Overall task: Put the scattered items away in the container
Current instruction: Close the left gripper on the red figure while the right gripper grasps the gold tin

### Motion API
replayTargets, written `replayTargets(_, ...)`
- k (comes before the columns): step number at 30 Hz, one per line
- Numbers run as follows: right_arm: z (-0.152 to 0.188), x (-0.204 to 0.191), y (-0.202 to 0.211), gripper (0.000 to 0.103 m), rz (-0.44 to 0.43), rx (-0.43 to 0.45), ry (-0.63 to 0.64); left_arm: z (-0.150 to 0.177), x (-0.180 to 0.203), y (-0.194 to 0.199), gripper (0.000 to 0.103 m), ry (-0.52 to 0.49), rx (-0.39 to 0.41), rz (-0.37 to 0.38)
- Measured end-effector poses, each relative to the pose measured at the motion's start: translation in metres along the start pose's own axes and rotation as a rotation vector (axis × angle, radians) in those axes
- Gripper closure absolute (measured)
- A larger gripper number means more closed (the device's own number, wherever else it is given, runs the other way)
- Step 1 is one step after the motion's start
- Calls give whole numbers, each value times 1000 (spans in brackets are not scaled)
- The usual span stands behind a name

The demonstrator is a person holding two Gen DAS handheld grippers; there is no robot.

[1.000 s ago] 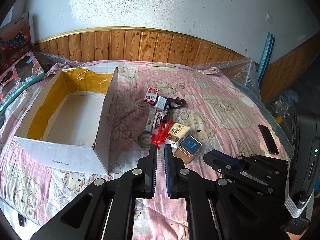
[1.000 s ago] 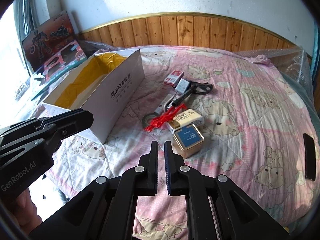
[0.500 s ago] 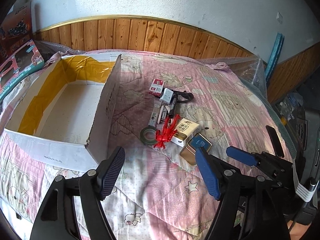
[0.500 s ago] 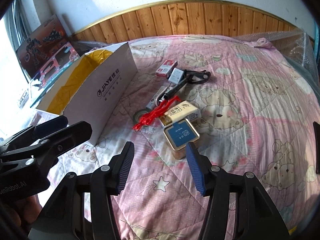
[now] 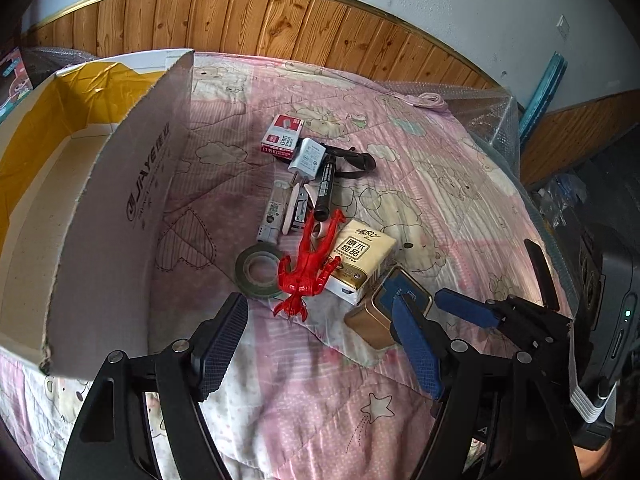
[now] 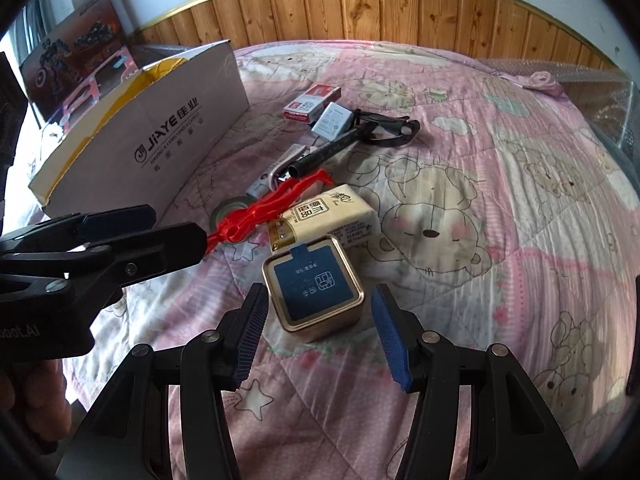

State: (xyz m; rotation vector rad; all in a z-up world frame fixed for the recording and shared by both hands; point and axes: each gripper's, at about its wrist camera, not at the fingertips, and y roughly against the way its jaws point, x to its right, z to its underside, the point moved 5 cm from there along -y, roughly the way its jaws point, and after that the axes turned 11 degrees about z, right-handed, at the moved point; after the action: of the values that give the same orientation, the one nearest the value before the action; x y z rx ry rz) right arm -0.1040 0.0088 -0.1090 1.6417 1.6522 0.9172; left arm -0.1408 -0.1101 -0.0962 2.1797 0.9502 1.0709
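Observation:
An open cardboard box [image 5: 120, 184] [image 6: 172, 128] with yellow lining lies on the bed at the left. Scattered beside it are a red toy figure [image 5: 310, 264] [image 6: 260, 206], a tape roll [image 5: 258, 270], a tissue pack [image 5: 360, 254] [image 6: 328, 216], a gold tin with a blue lid [image 6: 314, 290] [image 5: 384, 312], a black marker [image 5: 325, 190], a white charger [image 5: 308, 158] and a red-white packet [image 5: 282, 136]. My left gripper [image 5: 320, 344] is open just short of the toy figure. My right gripper [image 6: 316, 336] is open, its fingers on either side of the tin.
Toy boxes [image 6: 76, 60] stand beyond the cardboard box at the left. A black phone-like slab [image 5: 540, 272] lies near the bed's right edge. Wood panelling [image 5: 280, 20] runs behind the bed, with bubble wrap [image 5: 480, 112] at its far right corner.
Both grippers went from shut to open and moved forward and down toward the items. The right one now straddles the gold tin; the left one has closed in on the red figure.

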Motion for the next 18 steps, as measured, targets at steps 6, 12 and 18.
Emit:
replayTargets(6, -10, -1, -8, 48, -69, 19, 21, -16, -13, -29, 27, -6, -17, 19)
replayTargets(12, -17, 13, -10, 82, -101, 2, -72, -23, -25, -59, 76, -14, -99, 46)
replayTargets(18, -18, 17, -15, 57, -143, -23, -73, -21, -29, -60, 74, -11, -135, 68)
